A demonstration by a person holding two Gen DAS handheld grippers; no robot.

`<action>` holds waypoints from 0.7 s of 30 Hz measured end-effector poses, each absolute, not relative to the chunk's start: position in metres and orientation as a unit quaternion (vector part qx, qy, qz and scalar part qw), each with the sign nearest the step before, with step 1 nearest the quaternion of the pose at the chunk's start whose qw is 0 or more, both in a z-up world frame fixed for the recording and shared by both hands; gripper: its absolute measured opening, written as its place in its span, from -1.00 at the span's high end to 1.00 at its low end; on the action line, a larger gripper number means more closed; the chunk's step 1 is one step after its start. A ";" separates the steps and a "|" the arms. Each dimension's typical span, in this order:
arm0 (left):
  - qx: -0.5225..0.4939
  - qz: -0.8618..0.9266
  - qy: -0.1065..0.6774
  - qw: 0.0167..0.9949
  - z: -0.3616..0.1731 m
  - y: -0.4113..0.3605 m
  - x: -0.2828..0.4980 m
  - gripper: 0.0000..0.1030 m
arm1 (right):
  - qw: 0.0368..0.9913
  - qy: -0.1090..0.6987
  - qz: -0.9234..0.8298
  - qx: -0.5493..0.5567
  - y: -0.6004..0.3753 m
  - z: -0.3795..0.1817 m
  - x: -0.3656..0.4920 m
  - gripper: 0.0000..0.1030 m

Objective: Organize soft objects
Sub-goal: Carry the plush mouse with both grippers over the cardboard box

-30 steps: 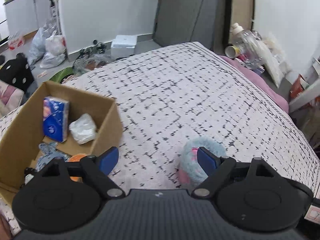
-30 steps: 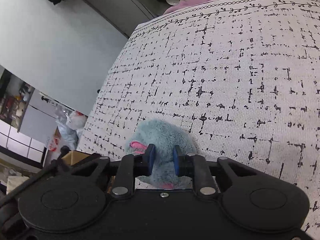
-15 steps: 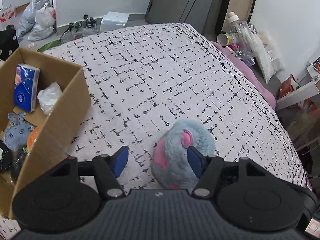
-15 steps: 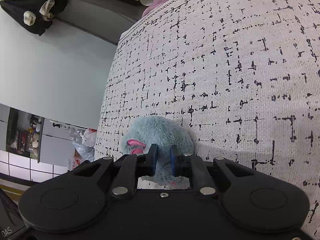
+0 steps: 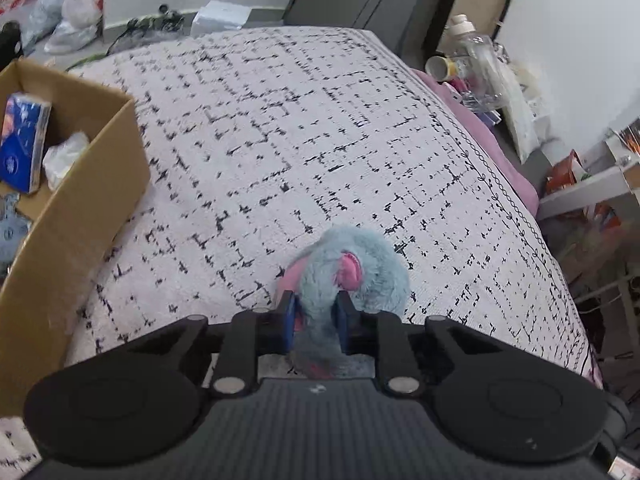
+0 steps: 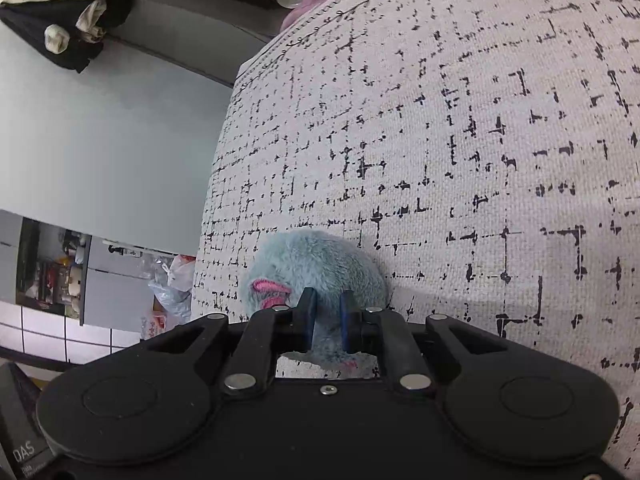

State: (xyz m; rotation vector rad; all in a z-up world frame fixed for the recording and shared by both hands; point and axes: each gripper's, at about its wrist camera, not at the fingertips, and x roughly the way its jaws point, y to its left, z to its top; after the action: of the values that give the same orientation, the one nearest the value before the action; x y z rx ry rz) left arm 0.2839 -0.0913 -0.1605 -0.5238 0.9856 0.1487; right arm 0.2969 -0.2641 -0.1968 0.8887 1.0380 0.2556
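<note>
A fluffy blue plush toy (image 5: 360, 268) with pink ears lies on the white black-patterned bedspread (image 5: 300, 140). My left gripper (image 5: 316, 316) is shut on its near end. The toy also shows in the right wrist view (image 6: 316, 268), where my right gripper (image 6: 326, 320) is shut on it too. A cardboard box (image 5: 80, 208) stands on the bed to the left of the toy. It holds a blue tissue pack (image 5: 22, 146), a white crumpled bag (image 5: 64, 158) and a blue soft toy (image 5: 10, 228).
The bed's right edge drops to a pink sheet (image 5: 488, 144), with bottles and a cup (image 5: 464, 64) beyond. Bags (image 5: 68, 12) and a white box (image 5: 222, 16) lie on the floor past the far edge. Dark clothes (image 6: 64, 20) hang on the wall.
My left gripper has swung right from the box, moved over the plush toy and closed on it. My right gripper has stayed shut on the toy.
</note>
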 end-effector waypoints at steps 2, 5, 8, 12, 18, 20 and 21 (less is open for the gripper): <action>-0.248 0.070 0.468 0.846 -0.159 -0.091 0.284 0.67 | 0.771 0.476 0.124 0.405 -0.264 -0.195 0.296 0.75; -0.234 0.060 0.458 0.856 -0.150 -0.093 0.280 0.70 | 0.773 0.469 0.134 0.406 -0.265 -0.190 0.291 0.75; -0.226 0.055 0.448 0.863 -0.142 -0.092 0.275 0.70 | 0.780 0.458 0.149 0.400 -0.263 -0.182 0.289 0.75; -0.230 0.058 0.438 0.867 -0.131 -0.084 0.269 0.70 | 0.787 0.442 0.175 0.392 -0.256 -0.172 0.285 0.75; -0.232 0.063 0.409 0.880 -0.108 -0.070 0.259 0.70 | 0.799 0.410 0.215 0.384 -0.245 -0.156 0.279 0.75; -0.232 0.063 0.403 0.883 -0.101 -0.064 0.256 0.70 | 0.799 0.400 0.229 0.386 -0.243 -0.151 0.279 0.75; -0.231 0.064 0.401 0.884 -0.097 -0.062 0.254 0.70 | 0.800 0.395 0.236 0.384 -0.241 -0.148 0.278 0.75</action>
State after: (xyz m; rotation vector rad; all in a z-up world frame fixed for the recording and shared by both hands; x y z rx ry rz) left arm 0.2544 -0.0623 -0.0975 -0.4812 0.8337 0.1325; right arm 0.2779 -0.2409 -0.1484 0.8238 0.8480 0.5058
